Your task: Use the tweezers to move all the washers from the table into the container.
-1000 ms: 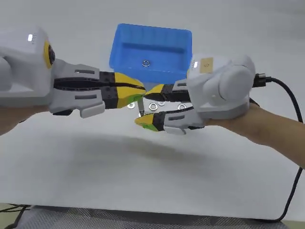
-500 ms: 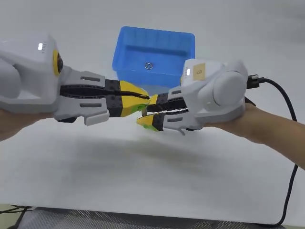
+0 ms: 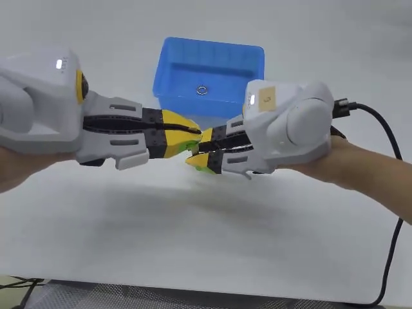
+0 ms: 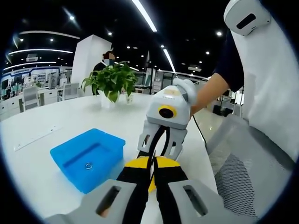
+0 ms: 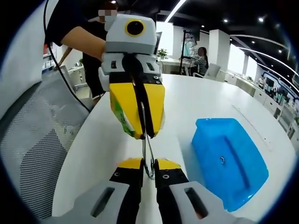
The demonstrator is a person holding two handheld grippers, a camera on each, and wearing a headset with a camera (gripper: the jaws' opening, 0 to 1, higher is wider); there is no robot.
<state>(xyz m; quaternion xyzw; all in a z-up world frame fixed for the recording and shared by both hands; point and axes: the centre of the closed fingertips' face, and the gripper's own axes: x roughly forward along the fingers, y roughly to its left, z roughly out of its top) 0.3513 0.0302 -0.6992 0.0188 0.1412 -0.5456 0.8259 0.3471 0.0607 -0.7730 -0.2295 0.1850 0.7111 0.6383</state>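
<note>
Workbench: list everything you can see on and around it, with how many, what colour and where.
table: one, white, under everything
container: one, blue, on the table beyond the grippers
washer: one, silver, inside the container
tweezers: one, silver, held between the two grippers
plant: one, green, at the far end of the table
chair: one, grey mesh, beside the table
bystander: one, dark clothes, behind the plant
cable: one, black, trailing from the right gripper
left gripper: one, white with yellow jaws, shut on the tweezers
right gripper: one, white with yellow jaws, closed on the tweezers' looped end
left hand and right hand: one each, holding the grippers
</note>
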